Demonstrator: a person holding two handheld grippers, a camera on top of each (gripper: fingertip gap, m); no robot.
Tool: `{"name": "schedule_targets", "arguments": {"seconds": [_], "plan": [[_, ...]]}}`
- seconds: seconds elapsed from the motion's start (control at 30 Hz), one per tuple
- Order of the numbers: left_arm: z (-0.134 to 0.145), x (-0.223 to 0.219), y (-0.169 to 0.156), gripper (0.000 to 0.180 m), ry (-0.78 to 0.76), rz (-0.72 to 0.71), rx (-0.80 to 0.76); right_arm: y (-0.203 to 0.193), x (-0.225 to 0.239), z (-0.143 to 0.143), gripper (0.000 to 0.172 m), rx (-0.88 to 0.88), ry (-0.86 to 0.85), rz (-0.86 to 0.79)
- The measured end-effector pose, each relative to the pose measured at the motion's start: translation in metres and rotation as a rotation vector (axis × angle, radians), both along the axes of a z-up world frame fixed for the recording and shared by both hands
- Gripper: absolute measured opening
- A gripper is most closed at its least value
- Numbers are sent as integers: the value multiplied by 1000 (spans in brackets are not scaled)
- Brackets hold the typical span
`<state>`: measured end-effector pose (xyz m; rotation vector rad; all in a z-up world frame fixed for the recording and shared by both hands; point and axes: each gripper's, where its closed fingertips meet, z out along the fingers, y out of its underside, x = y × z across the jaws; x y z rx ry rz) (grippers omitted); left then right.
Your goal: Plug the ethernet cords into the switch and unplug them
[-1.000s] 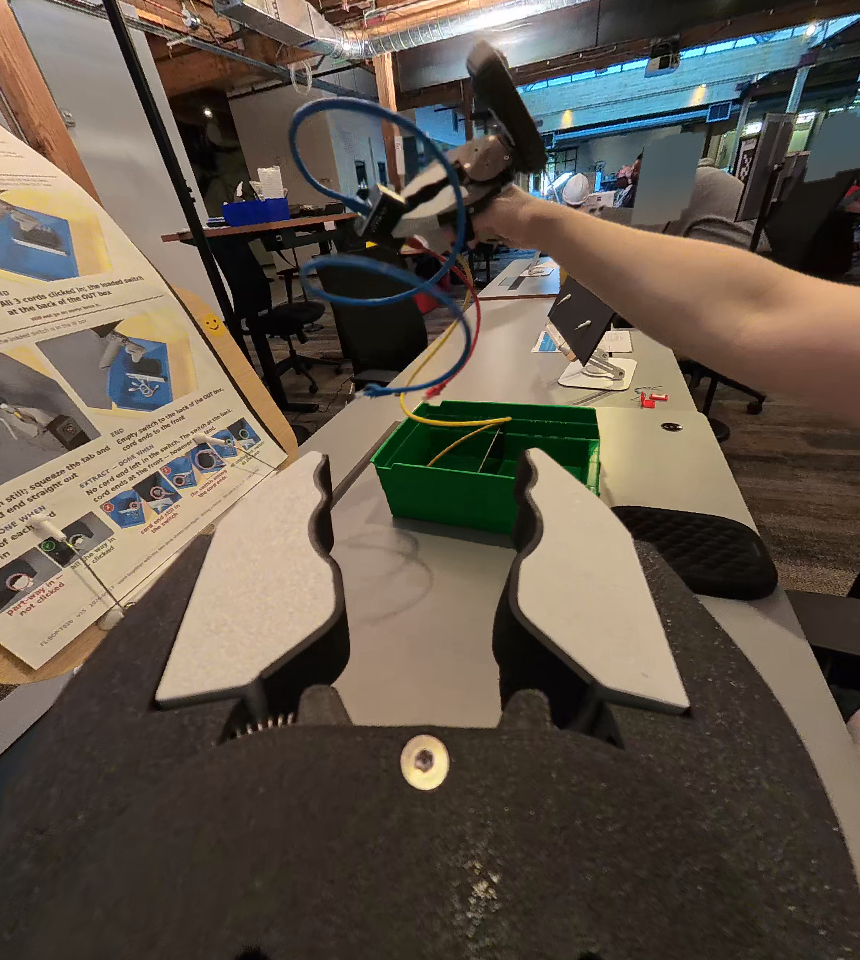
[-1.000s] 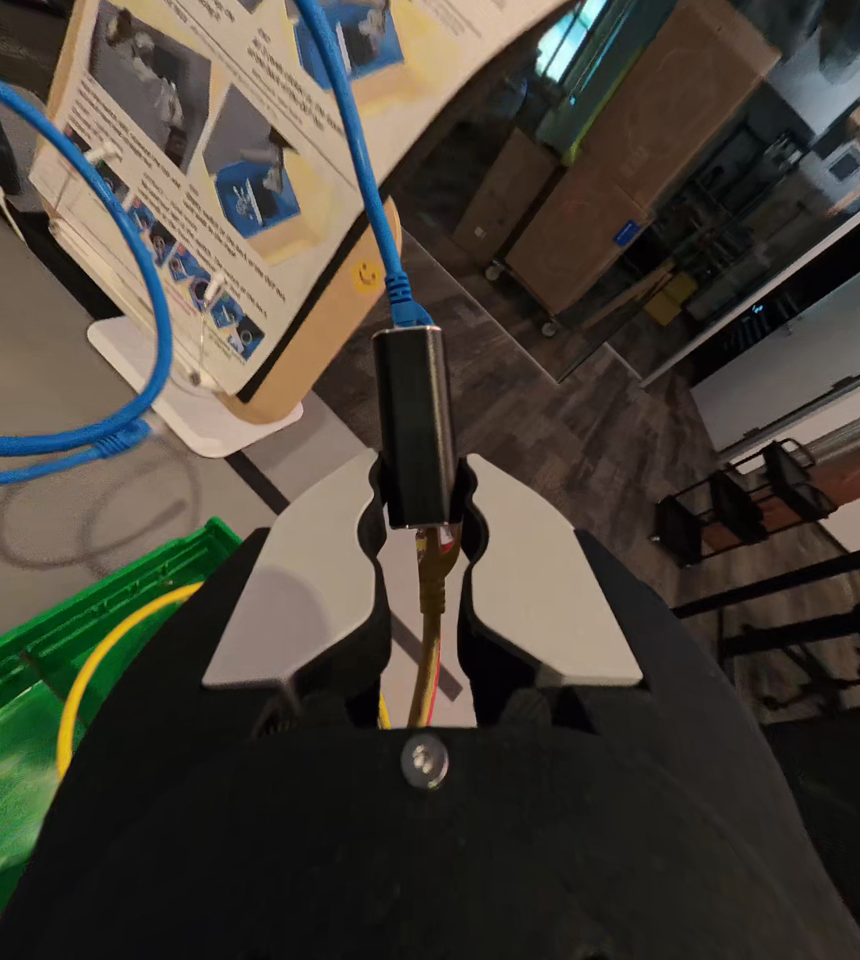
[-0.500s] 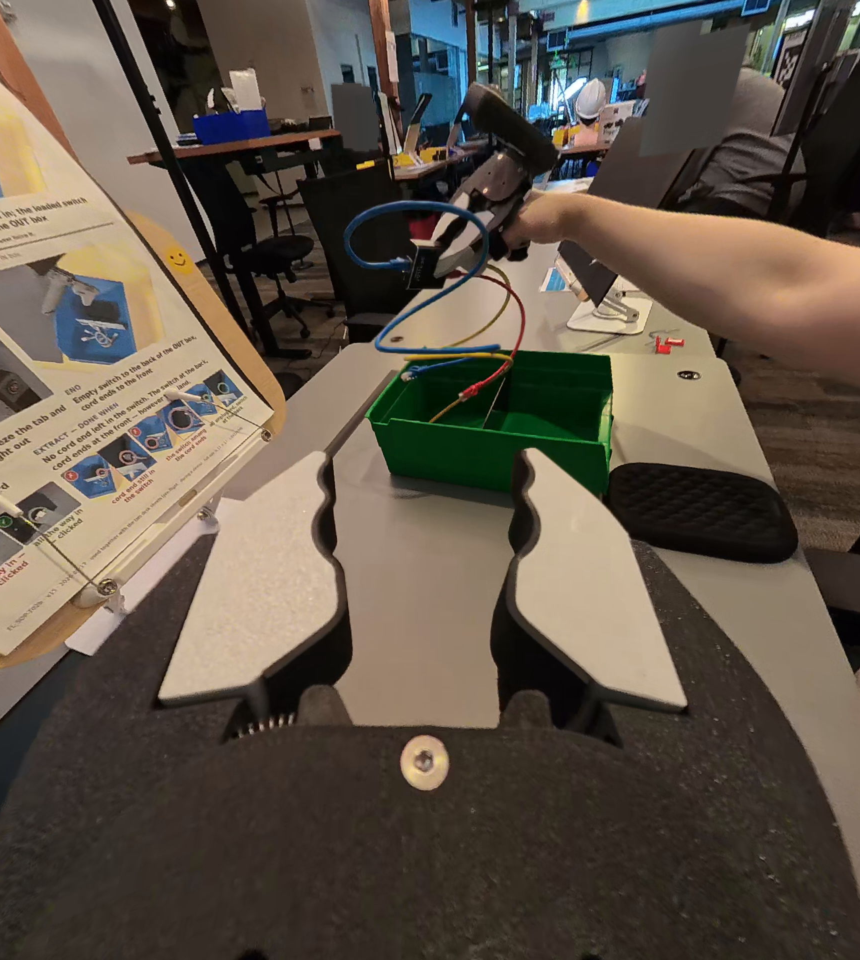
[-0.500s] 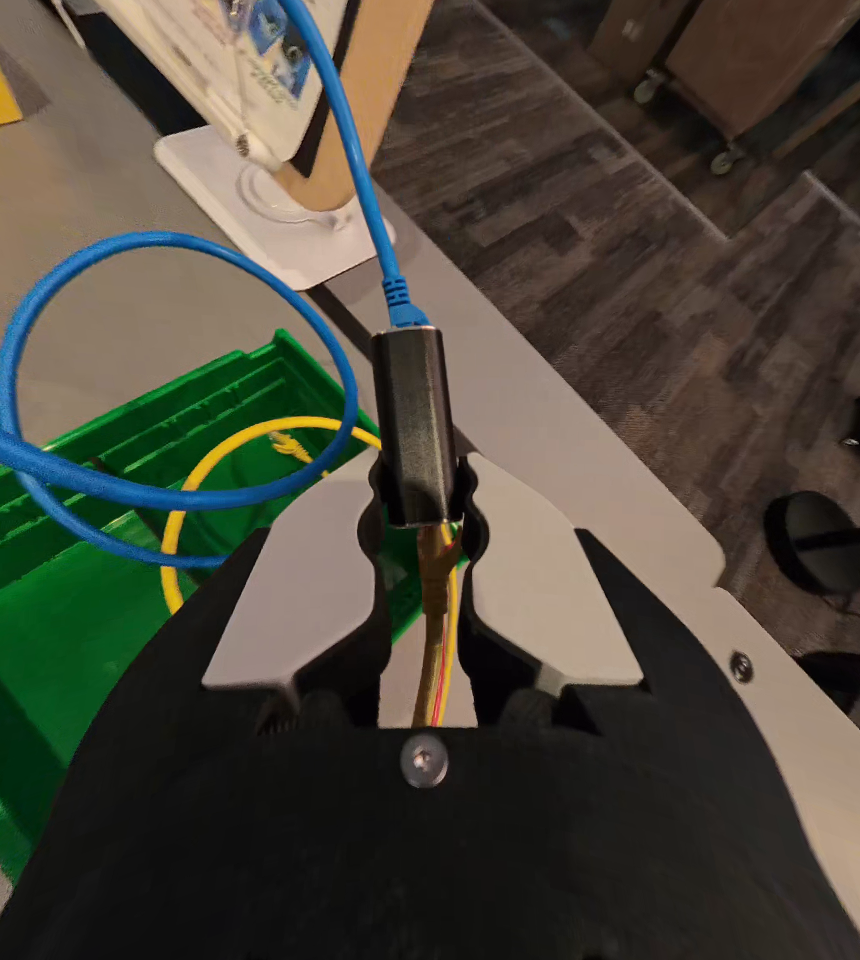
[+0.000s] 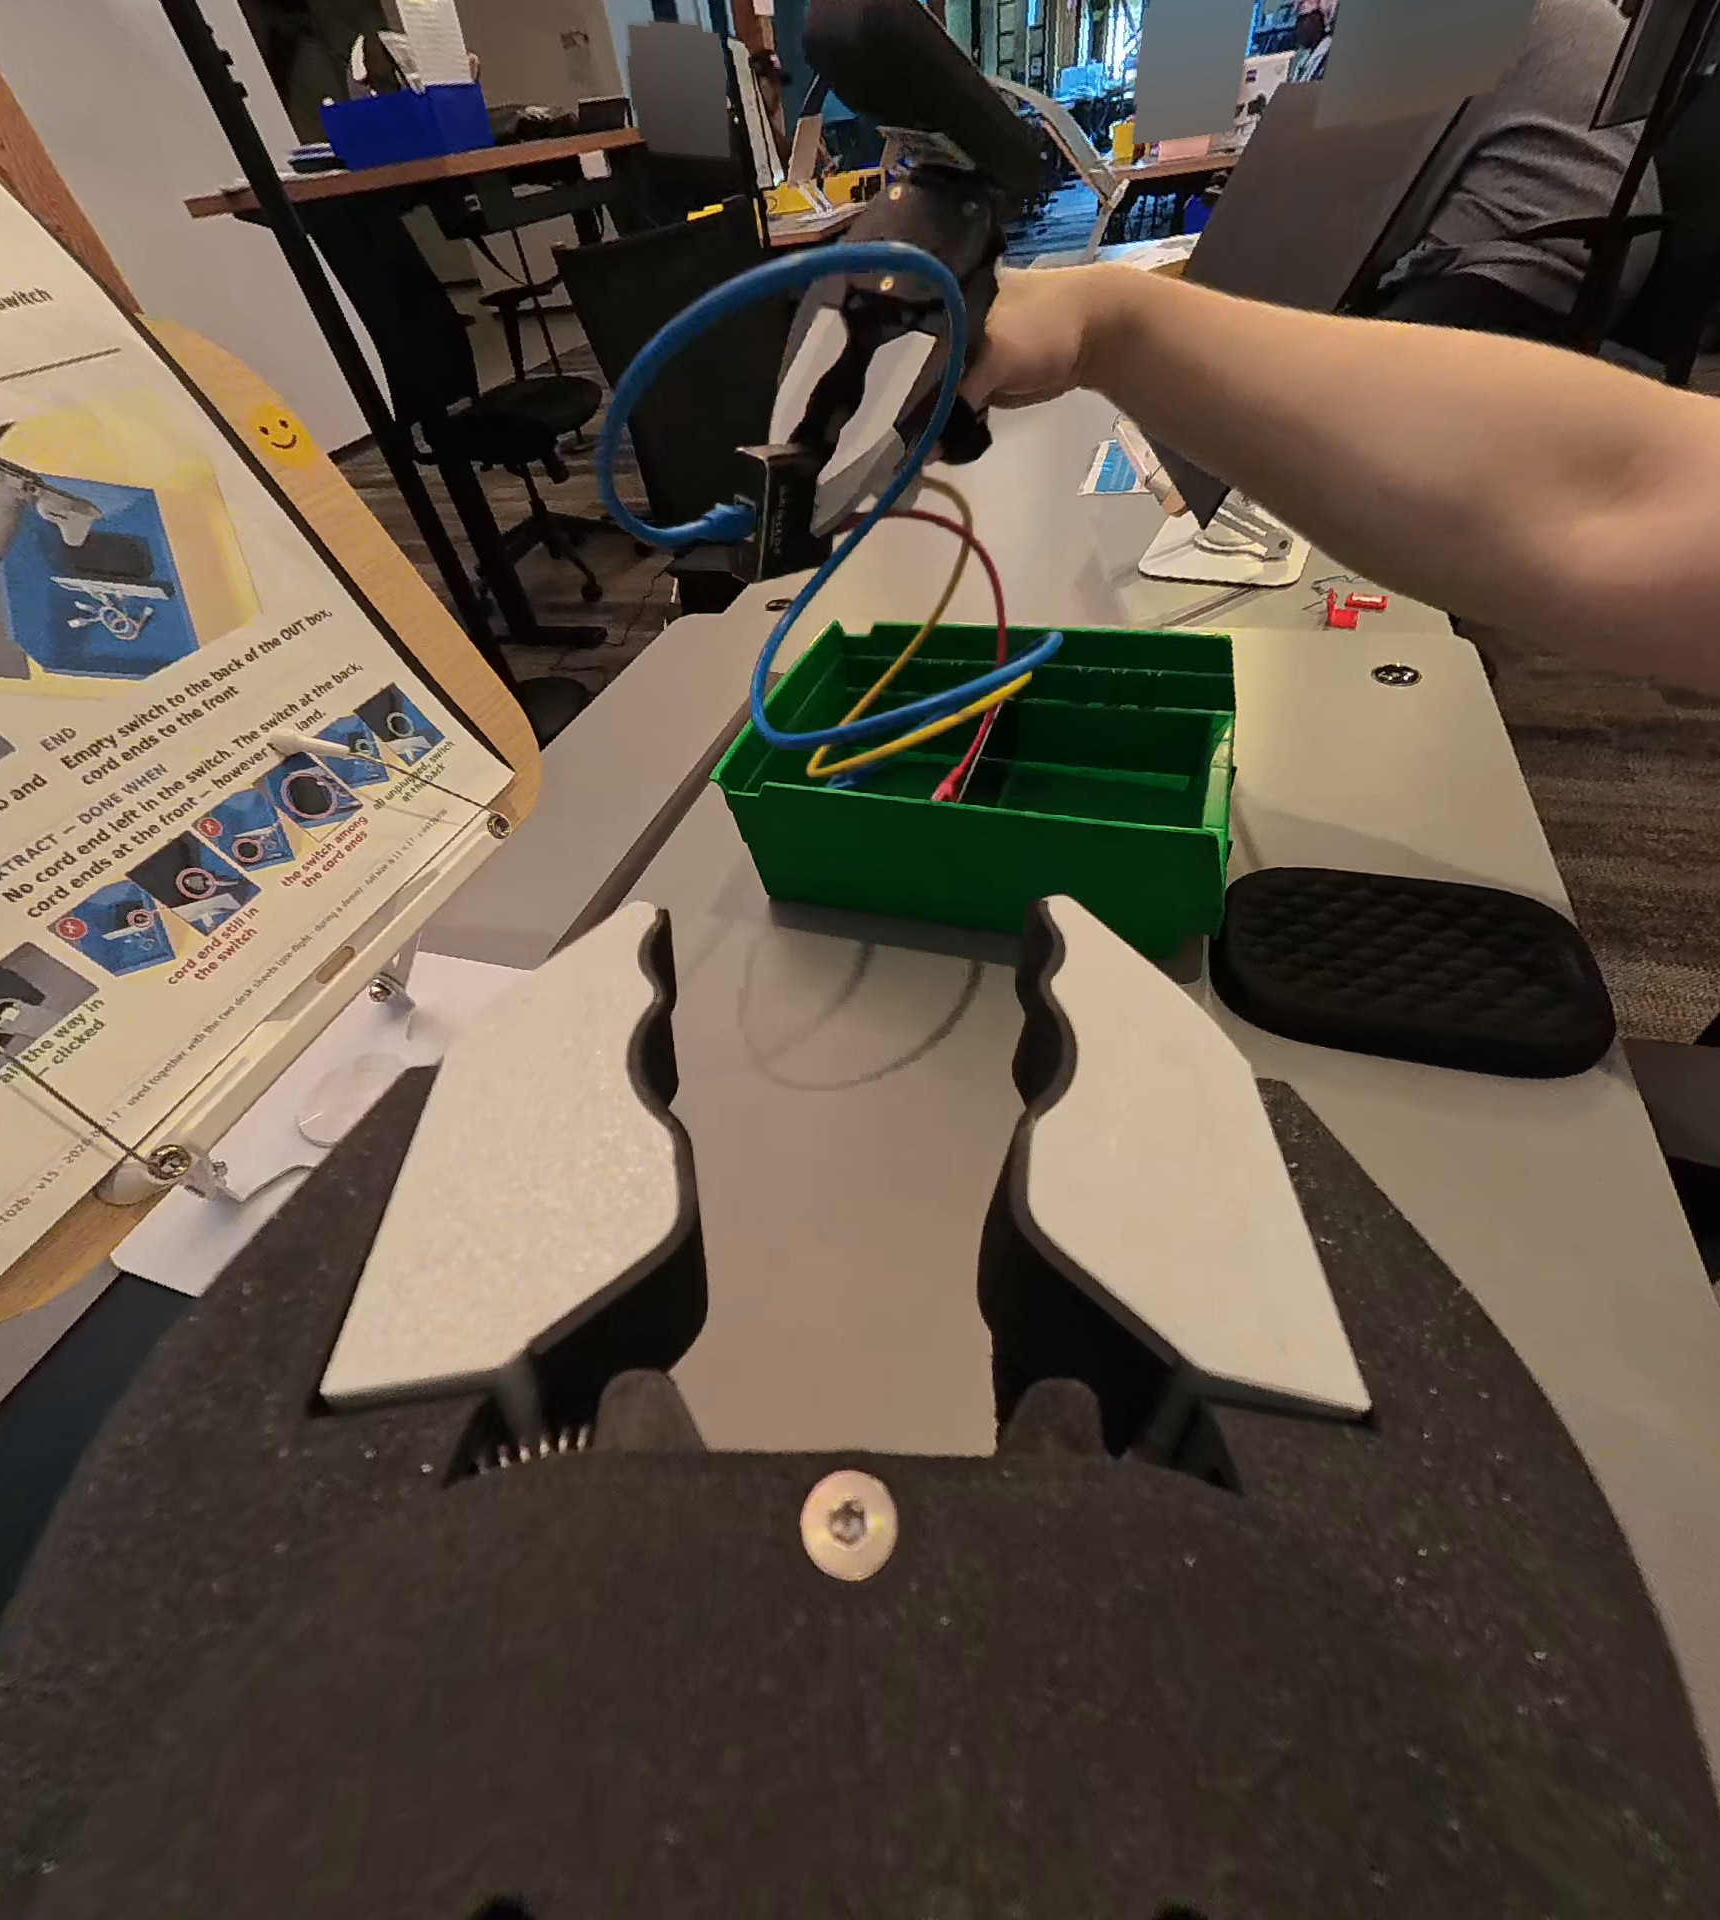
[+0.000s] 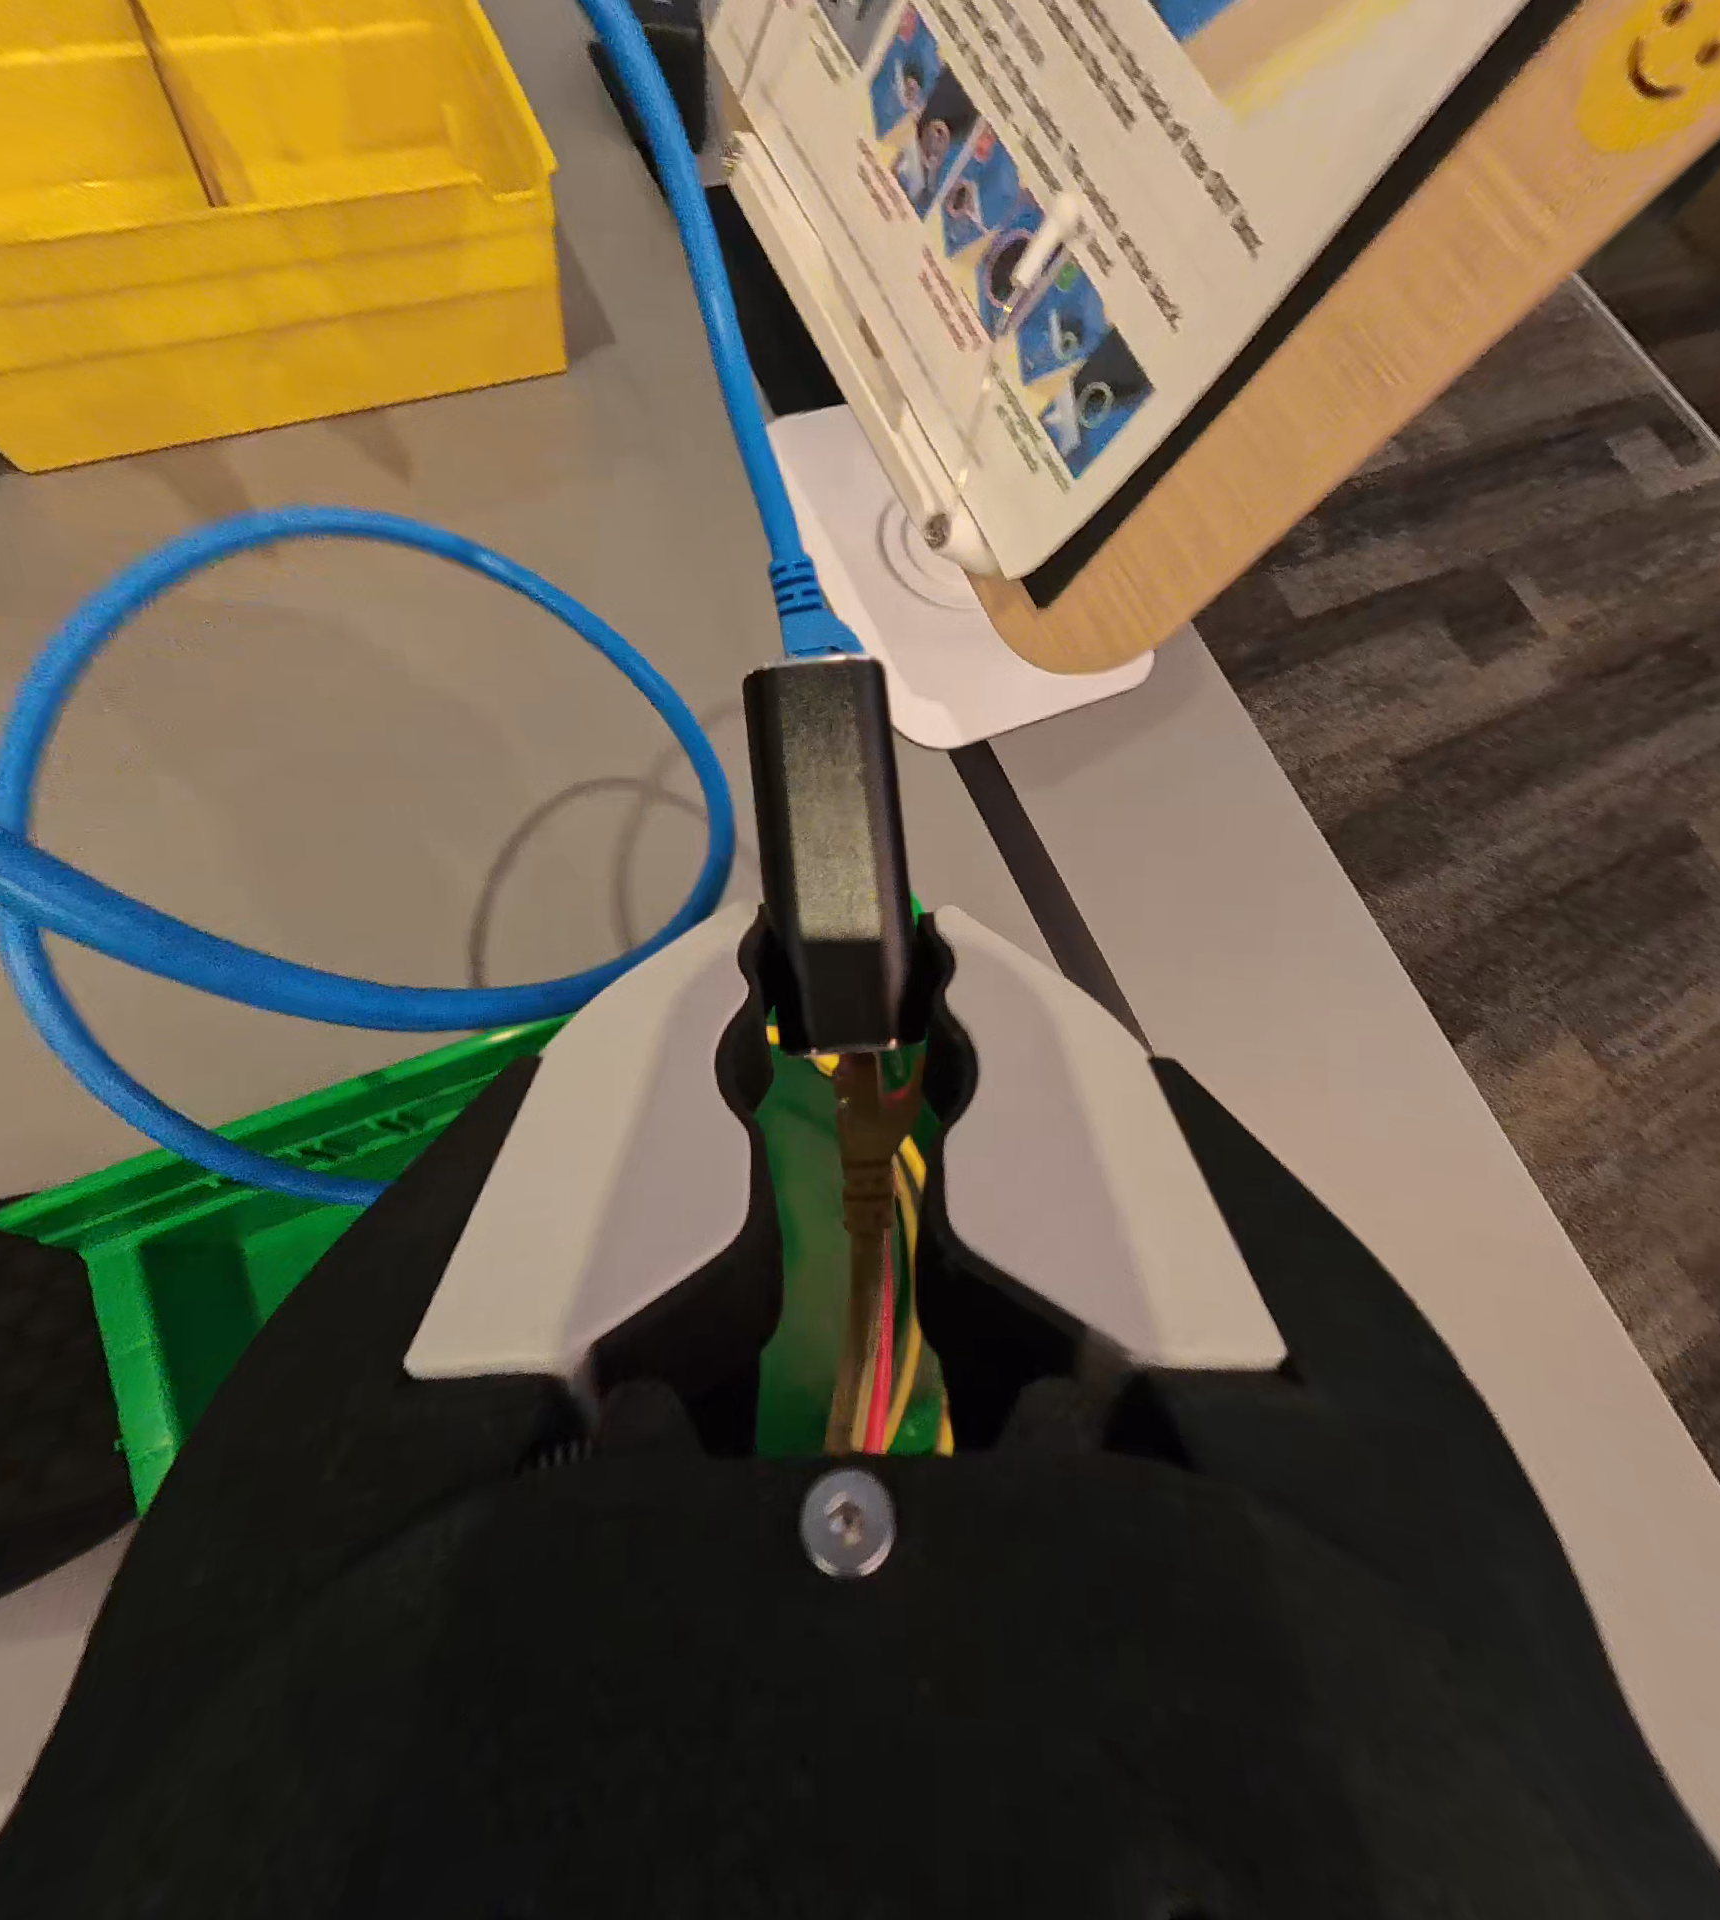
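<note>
Grey desk [image 5: 1355,748] in an open office, dark wood-pattern floor [image 6: 1562,831] off its edge, other desks and chairs behind.

Green bin [image 5: 981,862] with dividers sits mid-desk, near the edge that borders the floor. Black textured pad [image 5: 1407,966] lies just beside the bin. Yellow bin [image 6: 212,208] sits farther along the desk, well apart from the green one. Instruction board [image 5: 160,779] on a white base [image 6: 939,644] stands tilted at the desk edge.

Right gripper [image 6: 843,977]: clamped on the switch [image 6: 825,852], a small dark metallic box. Both black pads press its sides at the near end; most of its body sticks out past the fingertips. In the left wrist view the right gripper [image 5: 835,457] is up in the air above the green bin's far end, held by a hand [image 5: 1022,332] with a bare forearm.

Blue cord [image 6: 316,935] is plugged into the switch's far end, makes a big loop, then drops into the green bin. Yellow cord [image 5: 897,665] and red cord [image 5: 991,603] come off the switch's near end, running back between the right gripper's fingers, and hang down into the bin. Red cord's free plug sits inside the bin by a divider; blue's free end lies near the front wall.

Left gripper [image 5: 845,997]: jaws wide apart, nothing between them, only bare desk showing. It's low over the desk, pointed at the green bin's front wall and short of it.
</note>
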<state>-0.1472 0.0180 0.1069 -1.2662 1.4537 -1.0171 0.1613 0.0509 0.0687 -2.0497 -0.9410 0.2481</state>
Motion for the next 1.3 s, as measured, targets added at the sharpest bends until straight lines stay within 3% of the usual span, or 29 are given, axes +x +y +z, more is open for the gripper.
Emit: {"name": "schedule_targets", "arguments": {"seconds": [0.17, 0.5, 0.77, 1.07, 1.3], "plan": [[-3, 0, 0, 62, 16, 0, 4, 9, -4, -19, 26, -33, -9, 2], [-3, 1, 0, 61, 13, -15, 7, -15, 45, -56, 27, -144, 143, -68], [-12, 7, 3, 61, 45, -12, -2, -25, 52, -121, 26, -368, -98, -47], [-21, 15, -1, 58, 91, -27, 0, -20, 46, -125, 28, -323, -91, -23], [-21, 14, -2, 58, 86, -34, -4, -17, 51, -102, 28, -199, -173, -43]]}}
